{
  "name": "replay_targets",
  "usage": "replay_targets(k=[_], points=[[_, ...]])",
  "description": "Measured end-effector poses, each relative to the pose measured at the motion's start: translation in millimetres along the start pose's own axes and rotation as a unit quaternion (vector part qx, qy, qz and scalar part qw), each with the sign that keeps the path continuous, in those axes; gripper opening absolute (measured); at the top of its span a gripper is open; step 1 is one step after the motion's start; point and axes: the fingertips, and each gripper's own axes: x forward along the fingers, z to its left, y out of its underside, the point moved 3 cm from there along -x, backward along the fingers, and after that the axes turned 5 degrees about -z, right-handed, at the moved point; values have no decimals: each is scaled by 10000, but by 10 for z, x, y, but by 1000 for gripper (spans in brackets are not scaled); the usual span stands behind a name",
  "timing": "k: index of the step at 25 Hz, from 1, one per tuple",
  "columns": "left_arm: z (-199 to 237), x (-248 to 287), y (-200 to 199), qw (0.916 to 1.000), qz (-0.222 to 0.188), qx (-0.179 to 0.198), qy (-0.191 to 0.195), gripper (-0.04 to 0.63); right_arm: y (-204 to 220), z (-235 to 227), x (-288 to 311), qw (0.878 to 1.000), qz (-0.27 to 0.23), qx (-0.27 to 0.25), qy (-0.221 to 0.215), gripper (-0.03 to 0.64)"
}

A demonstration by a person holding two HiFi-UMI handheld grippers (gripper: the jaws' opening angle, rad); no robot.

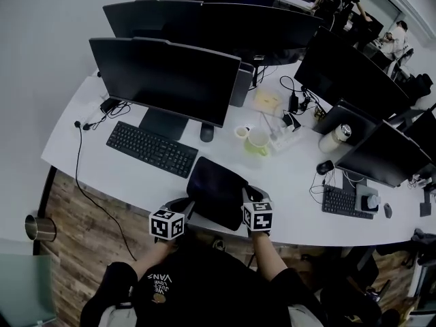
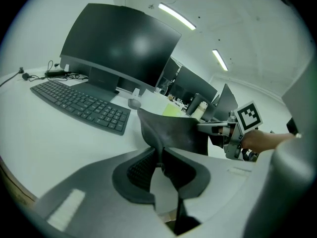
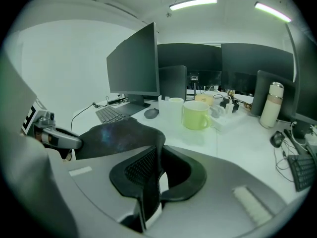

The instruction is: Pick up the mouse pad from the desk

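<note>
Evenly clenched on the mouse pad (image 1: 216,189): by the left gripper (image 2: 161,165) at its near-left corner, by the right gripper (image 3: 153,167) at its near-right. Spans left to right between both claws, stretches away over the desk (image 1: 286,182), near edge raised; equally near either hand.

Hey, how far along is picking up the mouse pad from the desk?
Done: the left gripper and right gripper each have their jaws shut on the mouse pad, one at each side. In hand: the pad sags between them, its near edge raised off the desk. Left: lifting it fully clear; whether its far edge touches the desk is unclear.
</note>
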Motion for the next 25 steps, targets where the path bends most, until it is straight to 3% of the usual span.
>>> replay_targets(k=[11,25], points=[[-184,-150,-306,9971,-311,271,642,48,-410,38,-217,9982,-514,-103,308,44],[-246,-325,-599,9904,-633,686,1019,46,-814,123,-456,9918,-1127,-139,580,44]])
